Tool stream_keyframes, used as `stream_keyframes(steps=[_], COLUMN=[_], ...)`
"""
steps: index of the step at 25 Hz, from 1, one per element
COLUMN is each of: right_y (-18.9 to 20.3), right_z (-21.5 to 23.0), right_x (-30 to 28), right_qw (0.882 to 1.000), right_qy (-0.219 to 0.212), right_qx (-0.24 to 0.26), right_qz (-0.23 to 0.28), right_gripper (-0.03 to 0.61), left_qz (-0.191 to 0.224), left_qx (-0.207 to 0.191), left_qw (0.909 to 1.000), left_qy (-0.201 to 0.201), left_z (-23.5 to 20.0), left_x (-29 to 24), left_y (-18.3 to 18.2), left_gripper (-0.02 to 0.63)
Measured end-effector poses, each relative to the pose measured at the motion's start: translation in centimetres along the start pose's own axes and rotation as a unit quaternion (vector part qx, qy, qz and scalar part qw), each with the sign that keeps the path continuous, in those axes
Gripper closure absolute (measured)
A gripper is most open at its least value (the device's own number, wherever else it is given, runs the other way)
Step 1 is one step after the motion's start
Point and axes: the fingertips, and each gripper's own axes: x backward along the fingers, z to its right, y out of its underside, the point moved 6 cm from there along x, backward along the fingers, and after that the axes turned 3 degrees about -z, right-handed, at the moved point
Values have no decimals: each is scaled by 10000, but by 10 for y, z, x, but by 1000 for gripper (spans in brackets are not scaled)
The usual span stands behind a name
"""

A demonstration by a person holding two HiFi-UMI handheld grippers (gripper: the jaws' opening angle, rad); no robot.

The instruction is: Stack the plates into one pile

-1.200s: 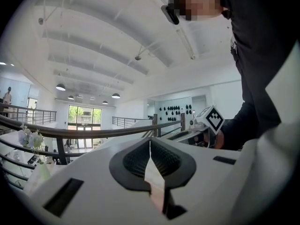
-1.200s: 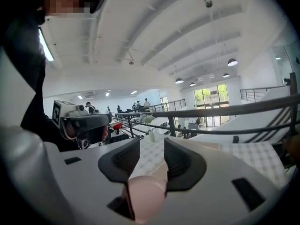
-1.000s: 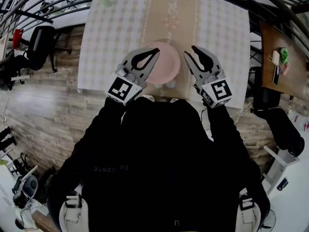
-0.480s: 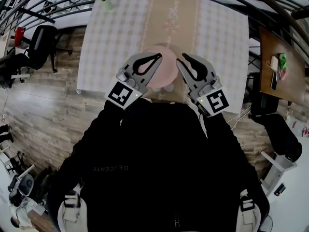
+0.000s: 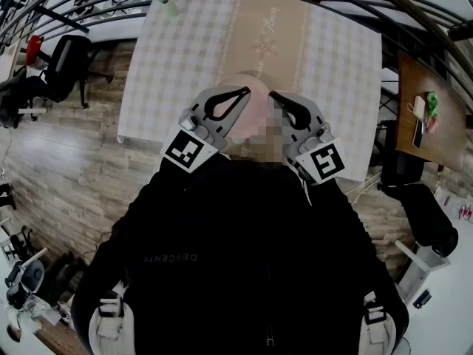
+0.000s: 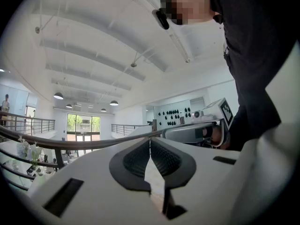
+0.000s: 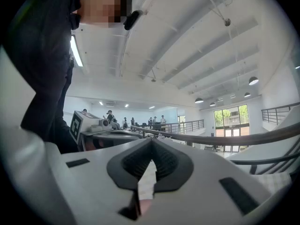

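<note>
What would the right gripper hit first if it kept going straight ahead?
Nothing close, it seems: the right gripper points level above the table; the railing beyond looks first, though depth is unclear.

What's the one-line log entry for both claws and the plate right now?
left claw: shut, empty | right claw: just closed, shut, empty | pink plate: on table, between the claws in head view, not held

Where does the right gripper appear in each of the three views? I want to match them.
Head view: right gripper right of centre, fingers just closed, nothing between.
Left gripper view: middle right, pointing left.
Right gripper view: its own shut fingers, lower centre.
Shared landmark: the person's black top, in all three.
</note>
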Motion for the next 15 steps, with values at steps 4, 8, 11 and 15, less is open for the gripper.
stream_keyframes(steps=[4,8,11,15], right_y=[3,3,3,3], right_z=[1,6,7,9], right_x=[-1,-1,0,-1], right_qw=[10000,9999,9999,9998], right_qy=[47,111,123,150], right_qx=[10,-59,-54,-90], right_qz=[-68,-62,-71,-85], right_gripper=[574,574,574,577], left_qz=[-9,-19,-19,-39], left_qx=[-1,13,20,60], left_qw=[10000,10000,10000,9999], left_qy=[-36,-65,-77,-97], left_z=[1,1,0,-2], left_x=[1,1,2,0], left_y=[-1,-1,0,2], left_gripper=[592,592,592,592])
